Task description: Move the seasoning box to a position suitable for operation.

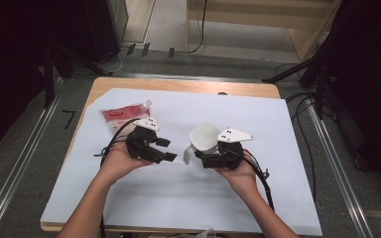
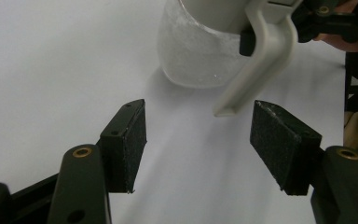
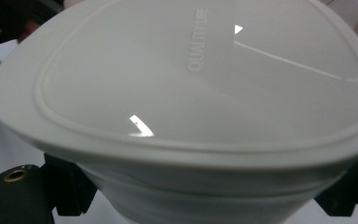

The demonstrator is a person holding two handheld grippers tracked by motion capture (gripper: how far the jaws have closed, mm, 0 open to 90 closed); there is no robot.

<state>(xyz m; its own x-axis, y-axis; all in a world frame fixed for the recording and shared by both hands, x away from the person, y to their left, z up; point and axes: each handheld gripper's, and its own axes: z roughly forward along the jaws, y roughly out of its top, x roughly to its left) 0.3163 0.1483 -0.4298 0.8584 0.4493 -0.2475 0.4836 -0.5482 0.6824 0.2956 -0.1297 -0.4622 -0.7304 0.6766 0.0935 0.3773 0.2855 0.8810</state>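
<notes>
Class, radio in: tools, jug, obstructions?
Left tool open, empty. Right tool shut on white lidded plastic jug, lifted. Red-and-white pouch behind, clear.

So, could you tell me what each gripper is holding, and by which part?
The right gripper clamps the white lidded jug by its body, below the lid. The left gripper is open and holds nothing.

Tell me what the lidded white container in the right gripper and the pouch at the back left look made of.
The container looks like moulded plastic: its lid is glossy, with sharp reflections and raised lettering; its body is frosted and translucent; its handle is opaque and matte. The pouch seems to be soft plastic film with a spout, crinkled and shiny, though small in the high view.
</notes>
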